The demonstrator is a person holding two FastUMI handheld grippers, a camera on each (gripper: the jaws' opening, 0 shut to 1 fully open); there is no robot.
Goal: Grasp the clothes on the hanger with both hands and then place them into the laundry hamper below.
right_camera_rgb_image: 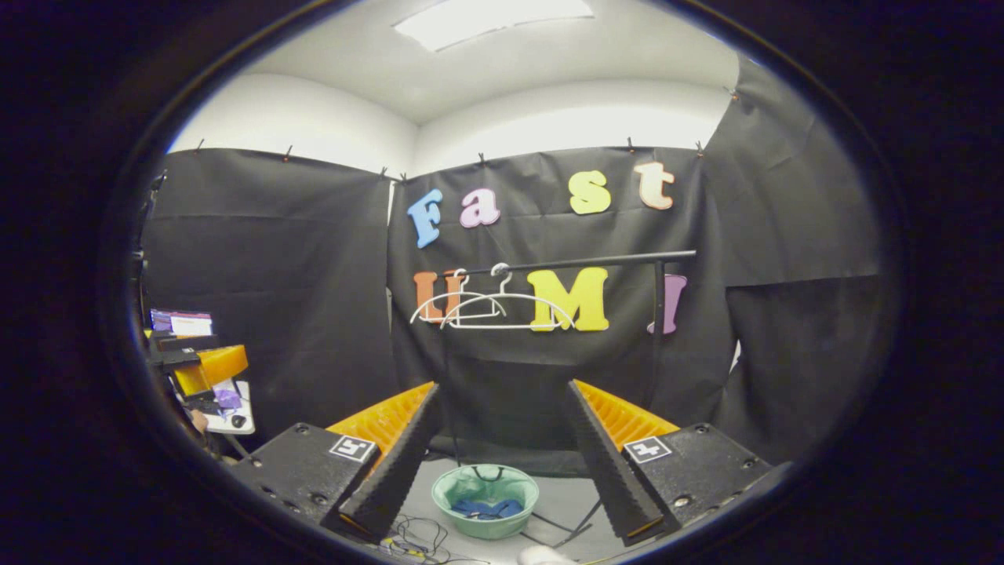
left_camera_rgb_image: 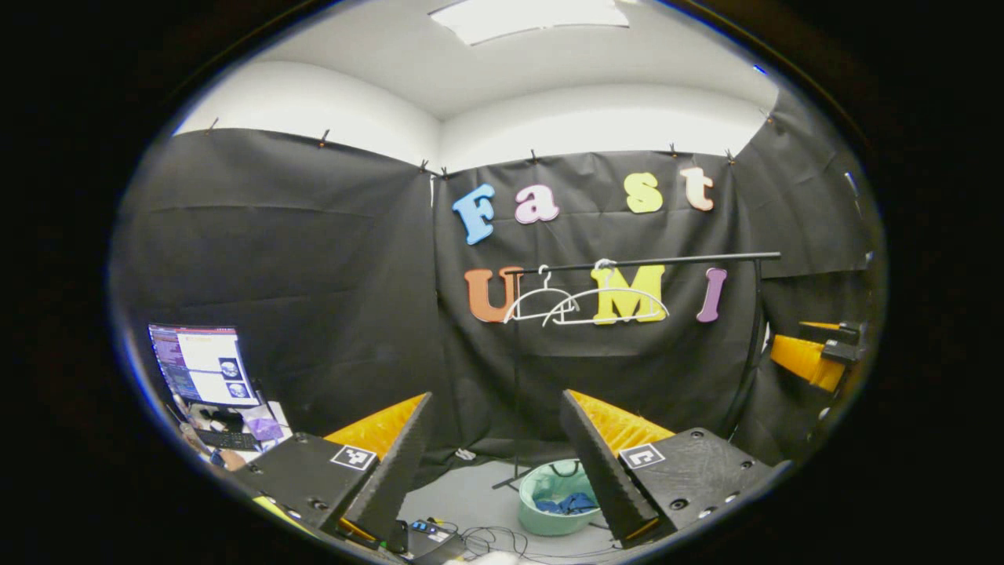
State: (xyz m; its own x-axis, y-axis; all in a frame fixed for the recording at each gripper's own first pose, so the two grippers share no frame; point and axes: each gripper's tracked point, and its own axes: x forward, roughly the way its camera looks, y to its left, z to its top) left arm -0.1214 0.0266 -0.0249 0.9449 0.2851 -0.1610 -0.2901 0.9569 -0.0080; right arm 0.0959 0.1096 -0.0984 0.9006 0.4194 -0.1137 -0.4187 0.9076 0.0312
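Two bare white hangers (left_camera_rgb_image: 584,304) (right_camera_rgb_image: 490,308) hang side by side on a black rail (left_camera_rgb_image: 667,260) (right_camera_rgb_image: 580,261). Below on the floor stands a pale green laundry hamper (left_camera_rgb_image: 541,514) (right_camera_rgb_image: 486,502) with blue clothes (left_camera_rgb_image: 566,504) (right_camera_rgb_image: 482,510) lying inside. My left gripper (left_camera_rgb_image: 500,463) is open, nothing between its fingers, well back from the rail. My right gripper (right_camera_rgb_image: 502,463) is open too and holds nothing. In the left gripper view the right gripper (left_camera_rgb_image: 816,353) shows at the far right edge; in the right gripper view the left gripper (right_camera_rgb_image: 196,361) shows at the far left.
The rail rests on a thin black stand (left_camera_rgb_image: 754,337) (right_camera_rgb_image: 657,329) with legs on the grey floor. A monitor (left_camera_rgb_image: 202,365) and a desk with a keyboard stand at the left. Loose cables (left_camera_rgb_image: 486,541) (right_camera_rgb_image: 416,537) lie on the floor near the hamper.
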